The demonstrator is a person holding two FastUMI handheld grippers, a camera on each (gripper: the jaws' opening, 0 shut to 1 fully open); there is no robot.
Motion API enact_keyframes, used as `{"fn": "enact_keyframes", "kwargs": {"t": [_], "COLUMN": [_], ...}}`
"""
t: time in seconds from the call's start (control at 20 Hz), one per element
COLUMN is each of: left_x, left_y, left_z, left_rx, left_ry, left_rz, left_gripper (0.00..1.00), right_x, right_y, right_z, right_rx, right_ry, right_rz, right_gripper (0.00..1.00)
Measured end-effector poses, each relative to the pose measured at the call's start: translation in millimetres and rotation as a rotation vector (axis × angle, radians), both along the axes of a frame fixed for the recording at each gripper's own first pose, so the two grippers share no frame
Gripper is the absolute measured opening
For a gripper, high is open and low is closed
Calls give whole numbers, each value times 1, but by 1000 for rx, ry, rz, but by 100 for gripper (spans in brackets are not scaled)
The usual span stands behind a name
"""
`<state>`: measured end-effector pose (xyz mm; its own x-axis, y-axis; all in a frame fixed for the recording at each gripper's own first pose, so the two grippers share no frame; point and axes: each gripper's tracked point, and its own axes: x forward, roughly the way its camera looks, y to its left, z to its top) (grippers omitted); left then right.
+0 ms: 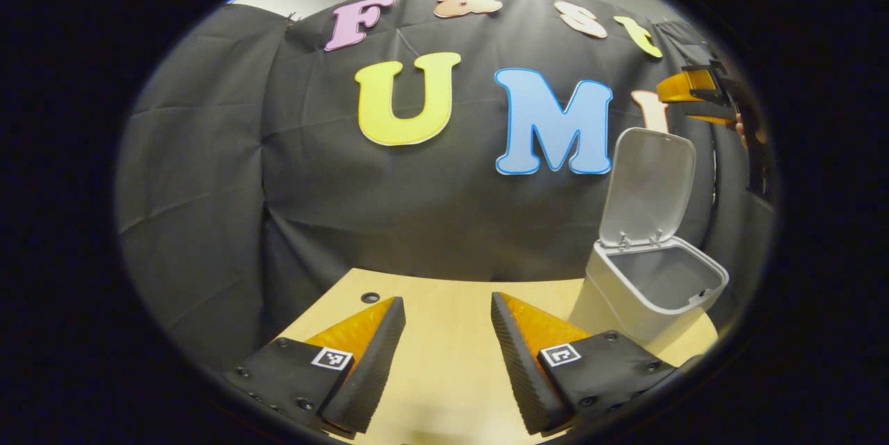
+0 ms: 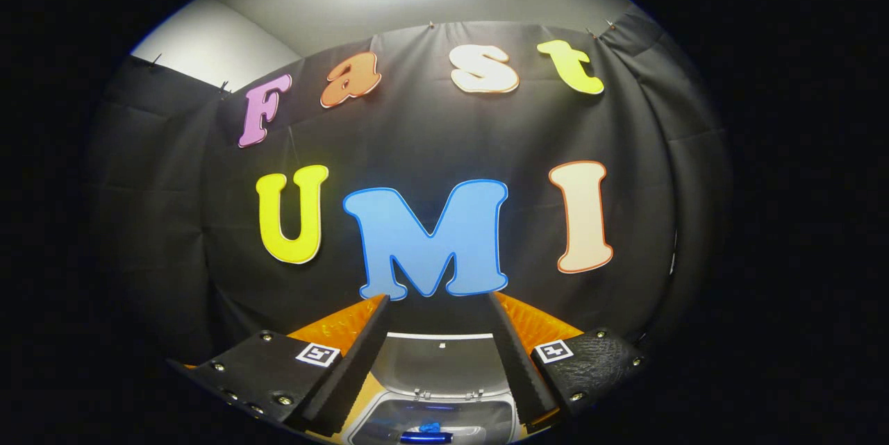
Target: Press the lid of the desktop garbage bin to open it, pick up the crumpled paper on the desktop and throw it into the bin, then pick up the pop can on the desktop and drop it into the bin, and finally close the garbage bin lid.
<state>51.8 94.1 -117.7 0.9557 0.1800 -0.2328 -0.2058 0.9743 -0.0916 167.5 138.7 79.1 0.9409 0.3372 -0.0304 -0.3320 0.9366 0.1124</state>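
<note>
The white desktop bin (image 1: 628, 296) stands at the right on the wooden table, its lid (image 1: 649, 185) swung up and its mouth showing grey inside. My left gripper (image 1: 446, 299) hovers low over the table left of the bin, open, nothing between its fingers. The right gripper (image 1: 694, 94) hangs high above the bin's right side. In the right gripper view, my right gripper (image 2: 437, 298) is open and empty, directly over the open bin (image 2: 371, 423), with the raised lid (image 2: 437, 365) between its fingers. A blue can-like object (image 2: 425, 437) lies inside the bin.
The light wooden table (image 1: 444, 368) has a small dark hole (image 1: 370, 297) near its far left edge. The black cloth wall stands close behind the table and the bin.
</note>
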Motion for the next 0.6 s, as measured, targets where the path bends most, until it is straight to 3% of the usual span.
{"fn": "enact_keyframes", "kwargs": {"t": [0.35,0.6], "left_x": [-4,-4], "left_y": [20,22], "left_z": [-2,-7], "left_rx": [6,-3], "left_ry": [12,18], "left_rz": [27,27], "left_gripper": [82,85], "right_x": [33,27], "right_y": [14,12], "right_z": [-30,-33], "right_rx": [-39,-60], "right_ry": [70,84], "right_rz": [-25,-32], "right_gripper": [87,87]}}
